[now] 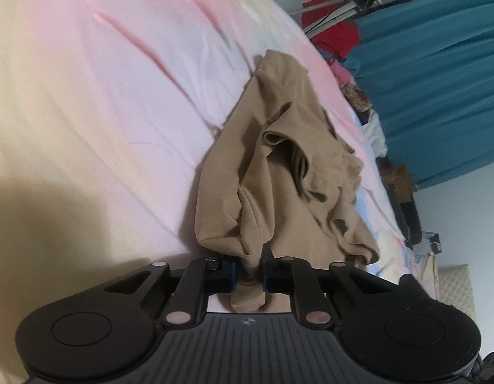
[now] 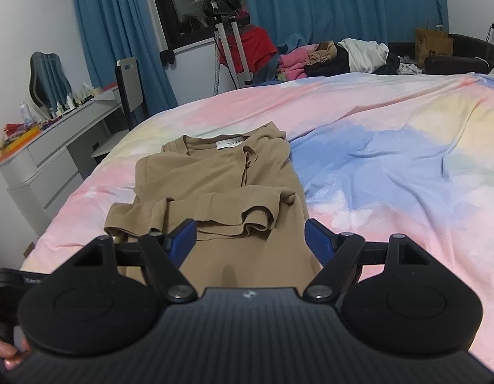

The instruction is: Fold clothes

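The left tongs (image 1: 249, 267) are closed on a bunched edge of the tan shirt (image 1: 278, 172), at 6 o'clock in the left wrist view. From there the cloth runs, crumpled, toward 12 o'clock over the pastel bed cover (image 1: 103, 96).

The right tongs (image 2: 250, 240) stand wide open and hold nothing; their 2 blue pads sit on either side of the tan shirt (image 2: 215, 179), above its near part. In this view the shirt lies on the bed cover (image 2: 390, 160), collar at 12 o'clock with a white label, 1 sleeve folded across the body. A pile of clothes (image 2: 336, 54) is at 1 o'clock, at the far edge of the bed
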`<state>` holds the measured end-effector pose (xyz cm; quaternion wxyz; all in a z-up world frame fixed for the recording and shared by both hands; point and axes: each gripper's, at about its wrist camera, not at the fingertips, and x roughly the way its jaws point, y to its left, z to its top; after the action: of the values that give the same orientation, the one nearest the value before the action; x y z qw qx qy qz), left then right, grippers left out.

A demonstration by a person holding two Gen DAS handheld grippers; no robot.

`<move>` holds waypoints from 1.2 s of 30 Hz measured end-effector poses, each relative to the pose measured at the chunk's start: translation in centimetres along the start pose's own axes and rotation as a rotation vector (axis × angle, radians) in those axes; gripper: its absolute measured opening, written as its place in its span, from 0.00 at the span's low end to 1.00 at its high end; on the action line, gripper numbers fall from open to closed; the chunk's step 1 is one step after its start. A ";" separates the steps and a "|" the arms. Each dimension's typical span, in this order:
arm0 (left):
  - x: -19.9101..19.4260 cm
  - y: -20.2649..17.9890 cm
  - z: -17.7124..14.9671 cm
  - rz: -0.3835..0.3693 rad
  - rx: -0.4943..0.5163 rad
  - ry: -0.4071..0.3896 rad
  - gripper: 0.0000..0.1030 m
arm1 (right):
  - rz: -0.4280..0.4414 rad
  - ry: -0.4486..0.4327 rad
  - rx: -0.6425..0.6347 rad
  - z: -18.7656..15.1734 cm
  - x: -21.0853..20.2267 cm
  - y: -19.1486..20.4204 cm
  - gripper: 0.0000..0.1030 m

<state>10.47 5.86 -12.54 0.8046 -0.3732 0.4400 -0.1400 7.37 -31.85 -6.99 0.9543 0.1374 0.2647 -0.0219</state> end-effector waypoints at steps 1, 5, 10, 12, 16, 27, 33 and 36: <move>-0.3 -0.2 0.0 -0.007 0.009 -0.013 0.13 | 0.011 0.002 0.014 0.0 -0.1 -0.1 0.74; -1.8 -0.8 0.0 -0.043 0.043 -0.064 0.12 | 0.194 0.088 0.185 -0.3 -0.1 -0.8 0.74; -2.2 -1.3 0.1 -0.079 0.044 -0.098 0.12 | 0.486 0.317 0.448 -2.8 2.0 -0.9 0.76; -2.1 -1.3 0.2 -0.084 0.033 -0.098 0.12 | 0.615 0.438 0.580 -4.5 3.6 -0.9 0.76; -2.2 -1.2 0.4 -0.099 0.009 -0.103 0.12 | 0.636 0.547 0.776 -7.2 5.5 -1.4 0.76; -3.5 -1.0 1.4 -0.173 -0.036 -0.152 0.10 | 0.205 0.258 0.933 -7.3 4.5 -6.4 0.42; -4.5 -2.2 1.4 -0.198 0.007 -0.161 0.10 | 0.152 0.149 0.797 -5.2 2.9 -5.8 0.12; -6.0 -3.1 1.8 -0.208 0.008 -0.170 0.10 | 0.168 0.086 0.729 -3.5 1.3 -5.7 0.12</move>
<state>8.81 7.97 -6.05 0.8218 -0.4240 0.3286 -0.1922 6.07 -36.31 -11.91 0.8292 0.4900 0.2673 -0.0304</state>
